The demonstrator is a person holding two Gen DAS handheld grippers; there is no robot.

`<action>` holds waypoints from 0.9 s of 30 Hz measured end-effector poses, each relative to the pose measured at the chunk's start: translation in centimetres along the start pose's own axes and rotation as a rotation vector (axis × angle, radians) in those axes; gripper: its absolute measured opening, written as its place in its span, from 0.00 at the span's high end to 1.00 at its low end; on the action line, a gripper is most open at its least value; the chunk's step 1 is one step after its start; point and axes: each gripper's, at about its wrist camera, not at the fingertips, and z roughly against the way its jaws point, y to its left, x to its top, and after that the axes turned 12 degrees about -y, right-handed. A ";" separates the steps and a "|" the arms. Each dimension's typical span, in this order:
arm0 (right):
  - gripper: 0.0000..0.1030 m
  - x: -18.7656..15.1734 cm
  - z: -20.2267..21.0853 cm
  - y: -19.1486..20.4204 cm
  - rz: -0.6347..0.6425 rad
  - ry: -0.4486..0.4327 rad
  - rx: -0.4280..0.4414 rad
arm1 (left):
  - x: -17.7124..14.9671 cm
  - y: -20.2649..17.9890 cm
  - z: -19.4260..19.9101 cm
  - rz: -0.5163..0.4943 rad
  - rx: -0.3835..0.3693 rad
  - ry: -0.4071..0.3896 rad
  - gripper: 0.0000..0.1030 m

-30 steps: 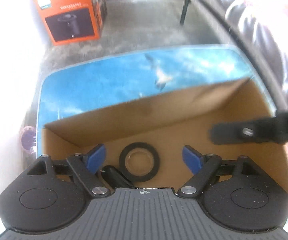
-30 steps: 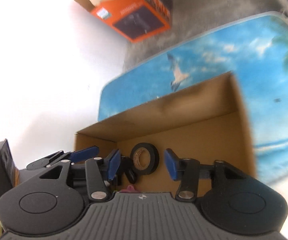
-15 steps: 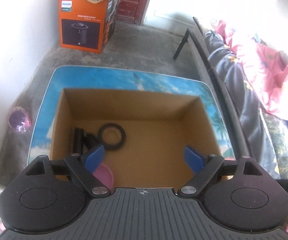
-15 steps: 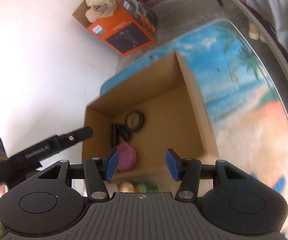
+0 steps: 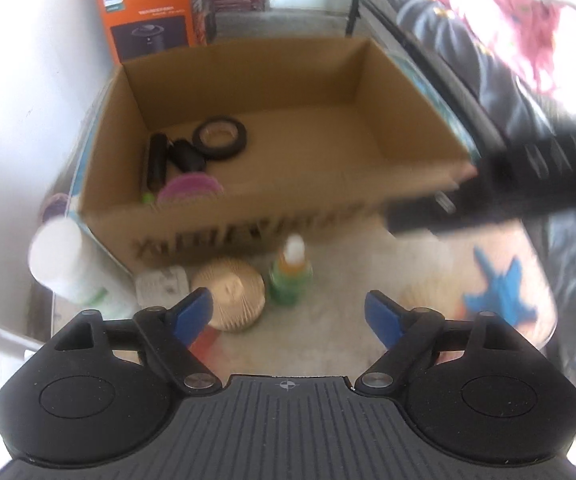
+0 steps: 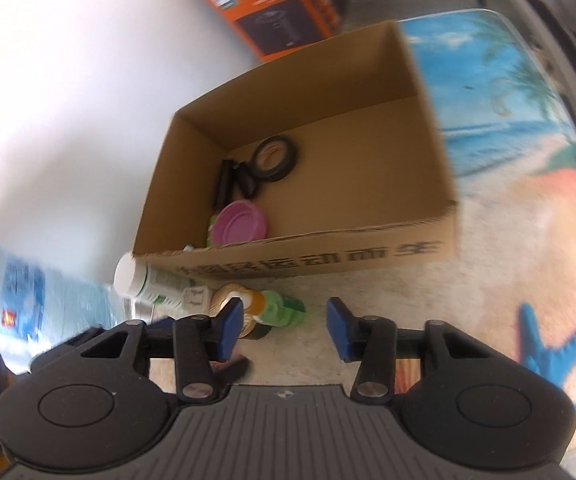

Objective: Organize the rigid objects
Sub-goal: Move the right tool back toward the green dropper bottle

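An open cardboard box stands on the beach-print table. Inside lie a black tape roll, black cylinders and a pink lid. In front of the box stand a green bottle, a tan ribbed disc and a white bottle. My left gripper is open and empty, held back from the box. My right gripper is open and empty near the green bottle; it shows blurred in the left wrist view.
An orange Philips carton stands on the floor beyond the table, by a white wall. A couch with pink and grey cloth runs along the right. A small white packet lies beside the disc.
Both grippers have pulled back out of the box and toward the table's near side. The bottles and disc in front of the box have come into view.
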 end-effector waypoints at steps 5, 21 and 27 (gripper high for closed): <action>0.58 -0.1 -2.4 2.6 0.175 0.038 0.033 | -2.1 -1.0 -1.8 -0.020 0.015 0.004 0.32; 0.77 -0.2 -7.2 5.0 0.324 0.104 0.058 | -3.4 -1.9 -5.9 -0.077 0.014 0.011 0.53; 0.79 0.2 -7.6 4.6 0.289 0.116 0.059 | -3.6 -2.0 -6.7 -0.105 0.008 0.002 0.52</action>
